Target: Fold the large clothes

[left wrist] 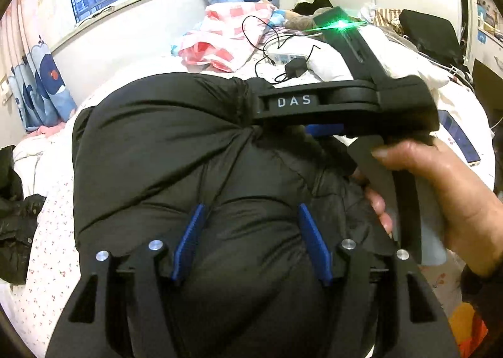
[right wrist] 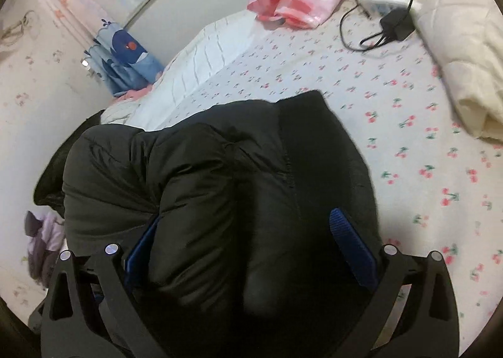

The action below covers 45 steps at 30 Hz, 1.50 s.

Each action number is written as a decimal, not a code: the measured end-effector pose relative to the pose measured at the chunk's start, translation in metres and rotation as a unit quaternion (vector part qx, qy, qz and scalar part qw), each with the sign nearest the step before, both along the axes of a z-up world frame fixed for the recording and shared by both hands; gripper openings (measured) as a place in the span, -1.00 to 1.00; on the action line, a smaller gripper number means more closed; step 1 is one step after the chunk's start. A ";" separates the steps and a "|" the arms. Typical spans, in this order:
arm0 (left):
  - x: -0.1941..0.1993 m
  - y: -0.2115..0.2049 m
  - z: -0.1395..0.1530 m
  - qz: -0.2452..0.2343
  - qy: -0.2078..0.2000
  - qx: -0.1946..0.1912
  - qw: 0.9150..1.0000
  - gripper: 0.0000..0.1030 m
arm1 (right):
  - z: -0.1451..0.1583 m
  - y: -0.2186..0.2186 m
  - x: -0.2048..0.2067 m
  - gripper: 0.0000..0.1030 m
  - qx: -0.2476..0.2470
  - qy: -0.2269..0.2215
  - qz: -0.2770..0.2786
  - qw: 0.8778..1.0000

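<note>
Bed (right wrist: 393,100) carries the work; all places given from the jacket. Jacket (left wrist: 176,150), black and padded, lies bundled mid-bed, folded over on itself, probably so the bulk stays compact for the next fold.

Pink cloth (left wrist: 220,40), charger (left wrist: 295,68) and cable lie beyond the jacket, well apart, judged out of the folding area.

Right gripper (left wrist: 283,130) reaches across the jacket's far edge, jaws pinched on a gathered ridge of cloth with creases fanning from them; a hand (left wrist: 440,197) holds its grip. Likely anchoring that edge.

Left gripper (left wrist: 251,241) hovers over the jacket's near side, jaws apart, nothing pinched.

Writing: "DAS" on the right gripper's body. No garment label readable.
</note>
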<state>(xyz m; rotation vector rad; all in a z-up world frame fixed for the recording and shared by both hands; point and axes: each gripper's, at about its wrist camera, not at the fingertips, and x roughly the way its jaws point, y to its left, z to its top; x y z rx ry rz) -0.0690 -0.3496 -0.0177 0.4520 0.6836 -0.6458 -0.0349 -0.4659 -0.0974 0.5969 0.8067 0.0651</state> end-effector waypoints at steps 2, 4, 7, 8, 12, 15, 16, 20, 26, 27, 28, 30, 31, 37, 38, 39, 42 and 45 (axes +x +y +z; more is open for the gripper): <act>-0.004 0.002 0.002 -0.002 0.001 -0.001 1.000 0.17 | 0.001 -0.001 -0.004 0.87 -0.010 -0.001 -0.003 1.000; -0.011 -0.007 0.001 -0.006 0.001 0.000 1.000 0.17 | -0.001 -0.003 -0.006 0.87 -0.013 0.000 -0.005 1.000; -0.015 -0.002 0.004 -0.010 0.007 -0.005 1.000 0.17 | -0.004 -0.006 -0.007 0.87 -0.008 0.002 -0.009 1.000; -0.016 0.004 0.009 -0.011 0.017 -0.017 1.000 0.17 | -0.005 -0.007 -0.008 0.87 -0.006 0.003 -0.011 1.000; -0.008 0.060 0.035 0.034 0.054 -0.109 0.992 0.17 | -0.005 -0.010 -0.011 0.87 -0.009 0.007 -0.016 1.000; 0.028 0.130 0.039 0.145 0.082 -0.174 0.971 0.40 | -0.006 -0.010 -0.015 0.86 -0.015 0.009 -0.023 1.000; 0.041 0.143 0.034 0.167 0.099 -0.184 0.964 0.40 | -0.007 -0.010 -0.015 0.86 -0.015 0.008 -0.024 1.000; 0.077 0.143 -0.007 0.186 0.171 -0.177 0.951 0.44 | -0.013 -0.008 -0.016 0.87 -0.009 0.009 -0.027 1.000; 0.041 0.079 -0.010 0.150 0.028 -0.021 0.988 0.44 | 0.019 -0.016 -0.027 0.86 -0.056 -0.001 -0.053 0.997; 0.038 0.075 -0.010 0.149 0.016 -0.011 0.989 0.44 | 0.039 -0.017 -0.028 0.86 -0.071 -0.029 -0.061 0.995; 0.035 0.070 -0.013 0.148 0.001 0.002 0.989 0.44 | 0.052 -0.017 -0.027 0.86 -0.076 -0.046 -0.065 0.994; 0.032 0.067 -0.015 0.150 -0.012 0.010 0.988 0.44 | 0.077 -0.016 -0.009 0.87 -0.086 -0.071 -0.061 0.992; 0.031 0.067 -0.015 0.153 -0.013 0.010 0.988 0.44 | 0.078 -0.015 0.002 0.87 -0.088 -0.065 -0.054 0.993; 0.037 0.070 0.004 0.143 -0.013 -0.007 0.990 0.46 | -0.038 -0.018 0.072 0.87 -0.082 0.068 -0.034 0.994; 0.038 0.068 0.004 0.140 -0.012 -0.004 0.990 0.47 | -0.046 -0.024 0.071 0.87 -0.063 0.072 -0.041 0.995; 0.037 0.064 0.002 0.138 -0.016 0.007 0.990 0.47 | -0.046 -0.025 0.071 0.87 -0.060 0.075 -0.039 0.995; 0.034 0.059 -0.006 0.135 -0.030 0.038 0.990 0.47 | -0.016 -0.020 0.053 0.84 -0.079 0.055 -0.040 0.995; 0.031 0.071 -0.001 0.142 -0.030 0.027 0.989 0.47 | 0.030 -0.003 -0.004 0.84 -0.063 -0.023 -0.008 0.998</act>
